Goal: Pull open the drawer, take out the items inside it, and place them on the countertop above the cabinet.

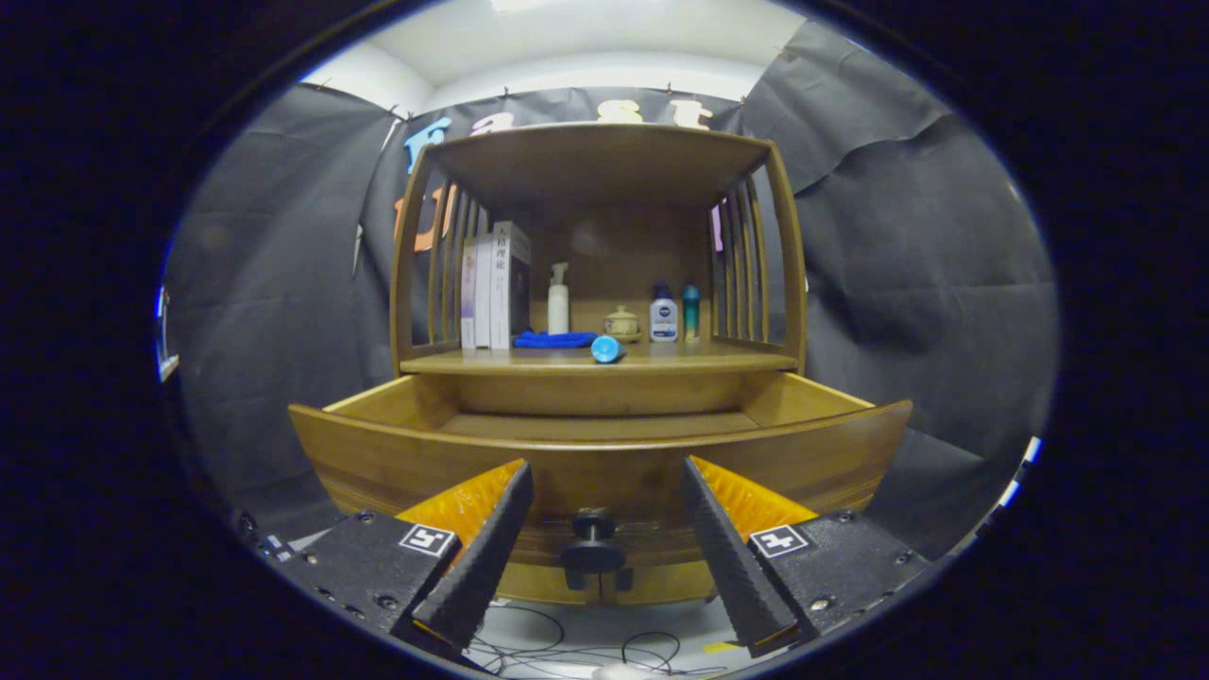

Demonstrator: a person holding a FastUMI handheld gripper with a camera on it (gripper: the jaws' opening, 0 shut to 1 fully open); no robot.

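Tool [601, 557]: fingers are held wide apart; nothing is clamped between them.
Knob [592, 548]: a dark round knob is seen in the gap between the fingers, touched by neither.
Drawer [604, 463]: it is pulled out toward the tool, its curved wooden front just ahead of the fingertips; the part of its floor that can be seen, at 12 o'clock from the knob, is bare.
Tabletop [661, 360]: the cabinet's top surface is seen beyond the drawer, at 12 o'clock.
Blue cylinder [606, 349]: it is laid on its side at the tabletop's front edge.
Blue cloth [554, 339]: at 10 o'clock from the cylinder.
Books [496, 285]: stood upright at 9 o'clock of the cloth.
Pump bottle [558, 299]: behind the cloth.
Small lidded jar [621, 322], white bottle [664, 315], teal bottle [691, 310]: lined up at 1 o'clock from the cylinder.
Cables [567, 647]: seen on the floor below the drawer.
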